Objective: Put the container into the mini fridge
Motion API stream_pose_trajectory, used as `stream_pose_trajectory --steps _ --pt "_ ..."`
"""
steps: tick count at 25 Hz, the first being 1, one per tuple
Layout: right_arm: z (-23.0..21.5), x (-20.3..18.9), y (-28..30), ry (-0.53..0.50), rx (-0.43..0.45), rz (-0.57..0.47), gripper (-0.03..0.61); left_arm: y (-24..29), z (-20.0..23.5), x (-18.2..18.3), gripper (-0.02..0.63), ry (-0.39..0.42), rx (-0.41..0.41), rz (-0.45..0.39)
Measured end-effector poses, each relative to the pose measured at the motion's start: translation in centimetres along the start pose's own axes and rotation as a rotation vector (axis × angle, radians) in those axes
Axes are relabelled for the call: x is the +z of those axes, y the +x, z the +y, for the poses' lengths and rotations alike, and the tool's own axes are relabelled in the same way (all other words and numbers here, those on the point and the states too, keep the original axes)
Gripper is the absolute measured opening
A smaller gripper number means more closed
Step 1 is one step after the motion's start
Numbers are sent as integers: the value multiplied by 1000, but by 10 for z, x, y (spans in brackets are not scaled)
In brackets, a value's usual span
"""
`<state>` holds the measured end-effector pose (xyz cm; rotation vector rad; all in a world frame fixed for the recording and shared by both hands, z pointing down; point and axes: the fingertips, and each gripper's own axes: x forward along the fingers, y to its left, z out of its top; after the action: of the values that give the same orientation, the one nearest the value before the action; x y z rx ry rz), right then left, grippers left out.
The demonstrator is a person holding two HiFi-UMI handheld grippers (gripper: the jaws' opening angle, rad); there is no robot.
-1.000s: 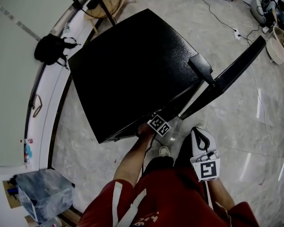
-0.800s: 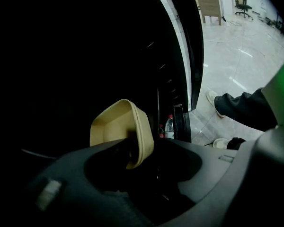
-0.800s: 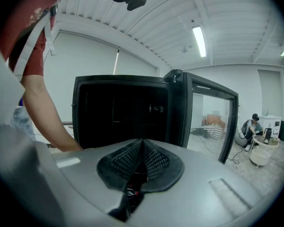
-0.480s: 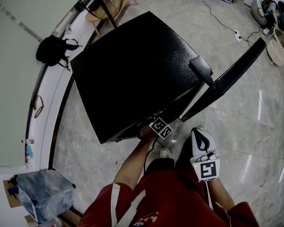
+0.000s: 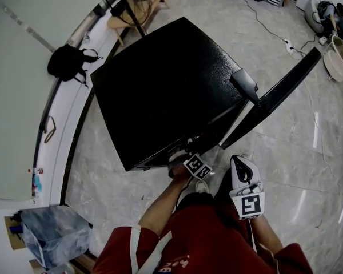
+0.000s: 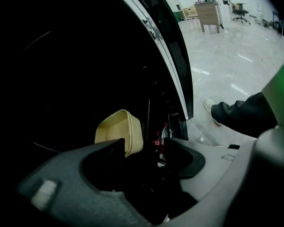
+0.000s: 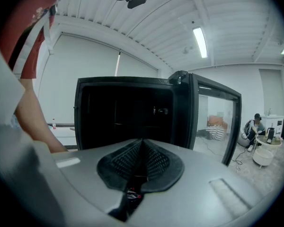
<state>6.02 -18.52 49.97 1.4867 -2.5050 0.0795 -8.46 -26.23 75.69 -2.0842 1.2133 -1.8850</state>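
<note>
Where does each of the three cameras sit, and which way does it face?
Left gripper view: on the left claw, looking into the mini fridge at the container; jaws just opened, gripping nothing.
Right gripper view: on the right claw, facing the fridge's front; shut jaws, left forearm.
Head view: on the person's head, facing down onto the fridge; left forearm, red clothing, both claws.
Shared: head and right gripper views show the open door.
</note>
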Motion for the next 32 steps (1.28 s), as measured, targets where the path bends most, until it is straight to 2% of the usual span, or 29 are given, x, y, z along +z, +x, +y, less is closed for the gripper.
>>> stream_pose_trajectory --steps 10,15,22,28,32 --pt "7 5 4 0 10 -17 0 -42 -28 -4 266 -134 -56 -78" --pt "1 8 1 1 -10 -23 0 -75 -17 -7 265 -230 -36 -130" --pt "-7 15 -2 -1 -35 -30 0 -138 -2 11 265 -407 -112 -311" --pt "-12 24 -5 2 -65 -51 0 -182 35 13 265 -515 -46 -421" --pt "-17 31 -8 -2 -87 -66 0 -212 58 23 265 -590 -26 -542"
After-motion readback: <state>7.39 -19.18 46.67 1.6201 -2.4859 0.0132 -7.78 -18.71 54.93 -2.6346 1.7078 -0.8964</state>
